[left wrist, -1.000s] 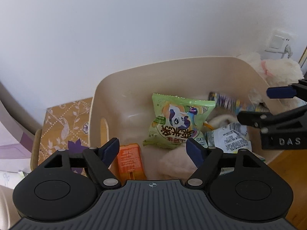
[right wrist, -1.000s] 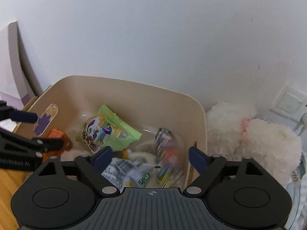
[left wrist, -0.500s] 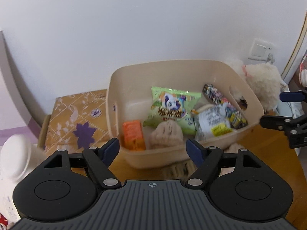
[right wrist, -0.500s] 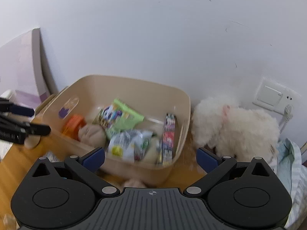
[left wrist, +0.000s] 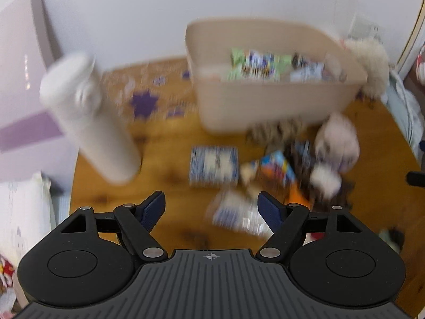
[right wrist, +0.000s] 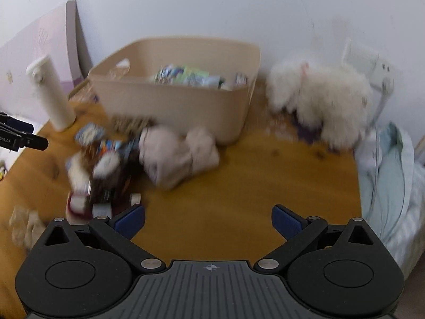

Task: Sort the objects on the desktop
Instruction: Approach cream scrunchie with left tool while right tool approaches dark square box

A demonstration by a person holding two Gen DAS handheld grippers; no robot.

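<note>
Wooden table [right wrist: 239, 186] by white wall — beige bin [right wrist: 172, 101], clutter; both grippers' jaws wide, empty

The left tool [left wrist: 211, 207] hangs over the wooden surface [left wrist: 164, 186] with its jaws spread and nothing between them. The whole view is blurred. A beige bin [left wrist: 268, 101] stands at the back by the wall, with snack packets [left wrist: 255, 63] inside. In front of the bin lies a loose heap of packets [left wrist: 276, 167] and a pale plush bundle [left wrist: 337, 138]. Left of the bin stands a white bottle [left wrist: 90, 117]. A fluffy white toy [left wrist: 369, 63] sits just right of the bin.
</note>
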